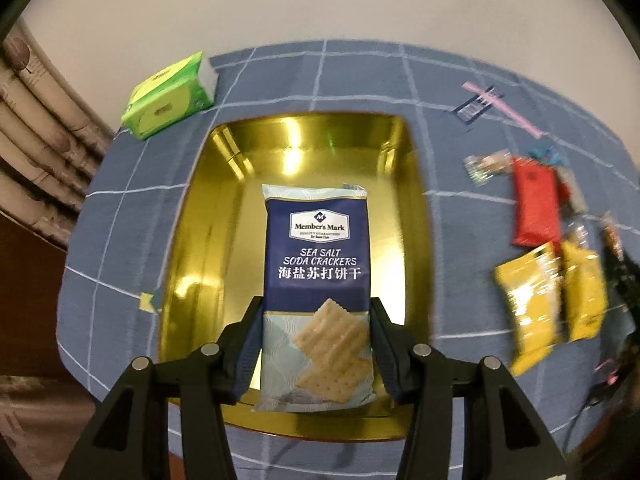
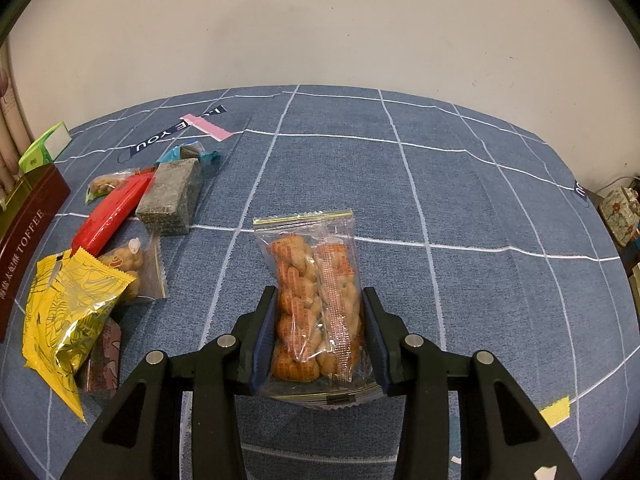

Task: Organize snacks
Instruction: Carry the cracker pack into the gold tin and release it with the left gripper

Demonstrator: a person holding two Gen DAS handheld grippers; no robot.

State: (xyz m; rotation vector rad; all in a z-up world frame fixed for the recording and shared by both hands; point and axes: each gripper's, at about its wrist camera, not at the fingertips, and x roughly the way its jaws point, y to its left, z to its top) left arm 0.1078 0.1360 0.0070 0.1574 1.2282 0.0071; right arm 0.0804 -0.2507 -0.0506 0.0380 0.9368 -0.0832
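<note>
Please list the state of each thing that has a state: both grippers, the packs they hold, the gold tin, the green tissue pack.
left gripper: shut on cracker pack
cracker pack: sealed, held over gold tin
gold tin: open, lidless
right gripper: shut on clear snack bag
clear snack bag: sealed, full
green tissue pack: closed, on the tablecloth

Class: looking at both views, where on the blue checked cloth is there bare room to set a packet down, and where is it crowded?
Bare: the cloth right of the peanut bag, out to its edge. Crowded: the left pile around the red packet, grey block and yellow bags.
</note>
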